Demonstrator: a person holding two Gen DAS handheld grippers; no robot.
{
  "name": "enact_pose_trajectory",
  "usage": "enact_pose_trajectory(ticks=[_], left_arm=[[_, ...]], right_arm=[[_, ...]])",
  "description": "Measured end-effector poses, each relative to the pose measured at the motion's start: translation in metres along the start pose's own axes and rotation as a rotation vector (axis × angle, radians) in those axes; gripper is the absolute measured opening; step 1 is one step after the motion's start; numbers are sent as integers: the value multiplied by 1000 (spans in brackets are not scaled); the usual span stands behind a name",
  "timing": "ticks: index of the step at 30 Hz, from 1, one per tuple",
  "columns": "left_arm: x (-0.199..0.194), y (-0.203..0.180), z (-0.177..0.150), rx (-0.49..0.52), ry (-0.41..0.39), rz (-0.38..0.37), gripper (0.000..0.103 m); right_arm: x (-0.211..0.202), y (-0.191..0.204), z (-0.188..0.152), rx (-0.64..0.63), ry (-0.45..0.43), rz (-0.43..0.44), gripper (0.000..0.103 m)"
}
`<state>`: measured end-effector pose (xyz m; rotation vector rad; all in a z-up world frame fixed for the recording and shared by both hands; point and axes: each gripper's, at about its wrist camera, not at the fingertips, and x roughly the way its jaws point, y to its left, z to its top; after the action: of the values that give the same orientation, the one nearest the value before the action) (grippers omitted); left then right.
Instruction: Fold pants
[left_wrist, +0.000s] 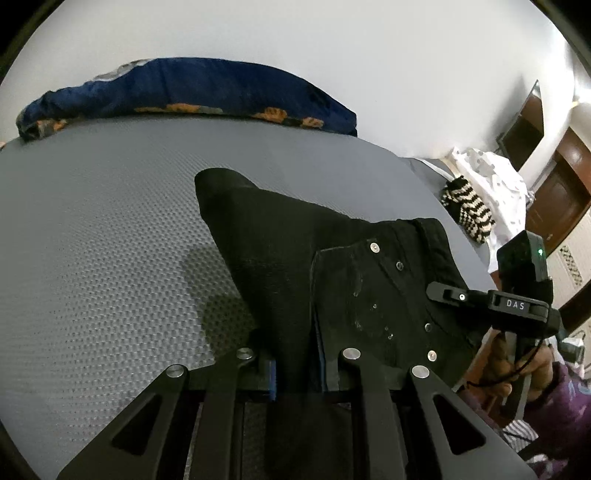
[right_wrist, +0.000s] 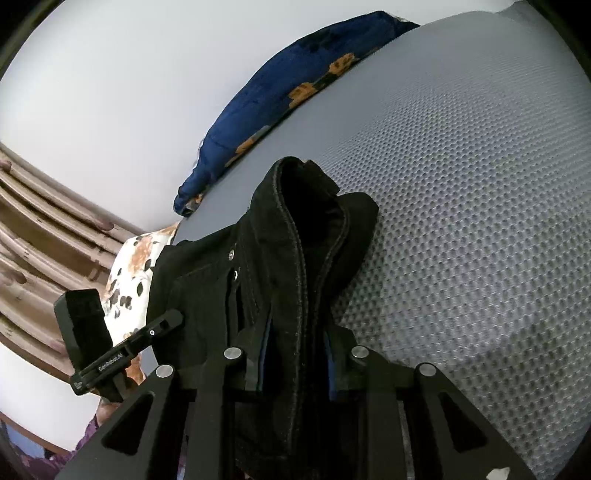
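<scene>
Both grippers, left (left_wrist: 297, 365) and right (right_wrist: 295, 354), have their fingers clamped on the black pants (left_wrist: 295, 251), lifted off the bed (left_wrist: 110, 221). Likely mid-fold: next, carry the held edge across and lay it flat.

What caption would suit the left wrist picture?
Left gripper shut on black pants, lifted above the grey bed; the right gripper grips alongside.

The left gripper (left_wrist: 297, 373) pinched black pants (left_wrist: 332, 266) above the grey mattress (left_wrist: 103, 240) — the right gripper (left_wrist: 448, 295) gripped their waistband, a blue blanket (left_wrist: 184, 92) lying by the wall.
</scene>
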<state>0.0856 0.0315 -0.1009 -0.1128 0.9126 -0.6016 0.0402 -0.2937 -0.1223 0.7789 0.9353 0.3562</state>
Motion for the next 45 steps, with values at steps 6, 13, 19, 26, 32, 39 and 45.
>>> enact_pose_trajectory(ticks=[6,13,19,26,32,39,45], left_arm=[[-4,0,1,2,-13,34,16],[-7,3,0,11,-19,52,16],[-10,8,1,12,-27,65,16],[-20,16,3,-5,-51,77,16],[-28,24,5,-12,-62,94,16],[-41,35,12,-8,-70,127,16],[-50,47,21,-16,-81,154,16]], right_arm=[[8,9,0,0,3,3,22],[12,14,0,6,5,-4,22],[19,23,-2,7,8,-7,22],[29,36,-2,-7,13,-3,22],[38,46,5,-15,22,10,22],[51,60,14,-25,38,33,22],[65,73,23,-33,51,49,22]])
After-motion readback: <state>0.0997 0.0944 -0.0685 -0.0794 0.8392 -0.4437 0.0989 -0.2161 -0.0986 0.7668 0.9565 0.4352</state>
